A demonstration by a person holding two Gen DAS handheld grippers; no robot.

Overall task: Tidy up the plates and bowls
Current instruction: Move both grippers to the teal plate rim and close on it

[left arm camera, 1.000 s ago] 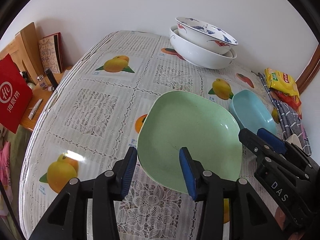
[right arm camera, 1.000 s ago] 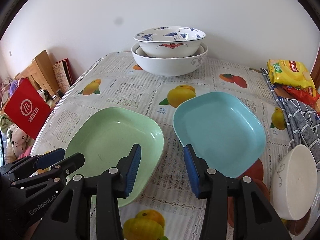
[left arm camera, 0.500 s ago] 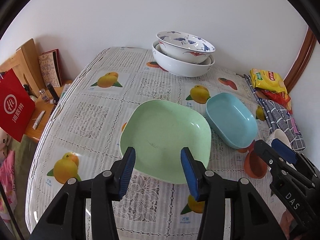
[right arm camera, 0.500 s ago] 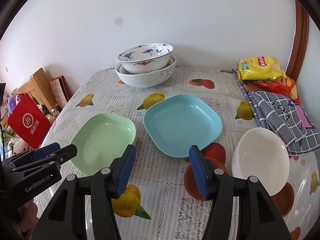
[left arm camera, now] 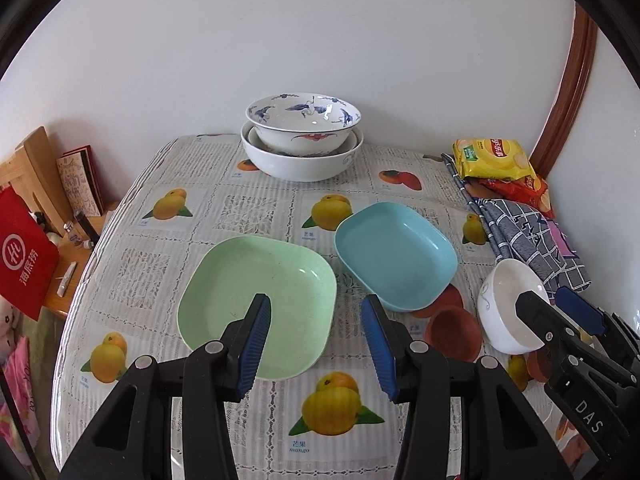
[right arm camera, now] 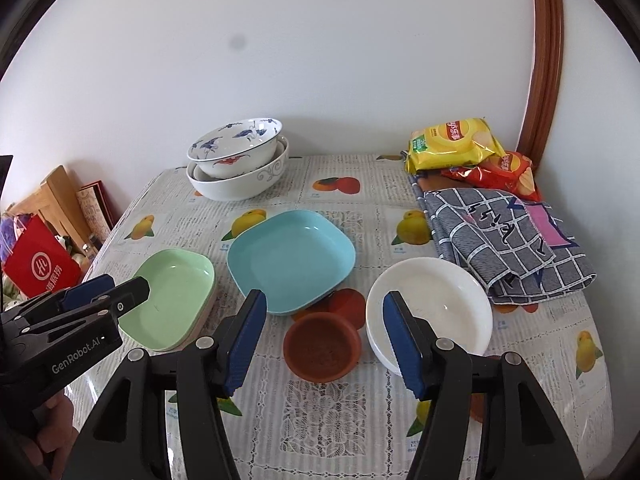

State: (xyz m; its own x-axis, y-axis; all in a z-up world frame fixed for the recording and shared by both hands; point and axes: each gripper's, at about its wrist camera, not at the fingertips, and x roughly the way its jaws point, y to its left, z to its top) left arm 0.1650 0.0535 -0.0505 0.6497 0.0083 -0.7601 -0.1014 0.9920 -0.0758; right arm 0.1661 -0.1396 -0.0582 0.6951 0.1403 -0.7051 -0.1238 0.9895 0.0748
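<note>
Nearest to us, the left gripper [left arm camera: 316, 344] hangs above the desk [left arm camera: 224, 208] with its jaws partly apart and nothing between them; its blue pads frame the near right corner of the green plate [left arm camera: 256, 304] from above, apart from it. The right gripper [right arm camera: 324, 340] likewise hangs clear of the desk, its jaws a good way apart and empty, having just been opening wider. In the right wrist view a small brown saucer [right arm camera: 322, 346] lies at the middle of the gap between those jaws, on the desk beneath them, and the white bowl [right arm camera: 430, 312] sits at 3 o'clock of the saucer, just beside it and behind the right pad. At 9 o'clock of the saucer lies the green plate, flat on the fruit-patterned cloth, with the left gripper's tip over its near left edge in that view. At 12 o'clock of the saucer lies the blue plate [right arm camera: 292, 260], just beside the green one; whether the two rims touch we cannot tell. Farther out, at 2 o'clock, a folded checked cloth [right arm camera: 508, 236] lies by the right edge of the desk, and beyond it two snack bags [right arm camera: 452, 140], yellow over red. At the far side, at 11 o'clock, a blue-patterned bowl [right arm camera: 234, 144] sits nested, slightly tilted, in a larger white bowl [right arm camera: 240, 180] near the wall.
</note>
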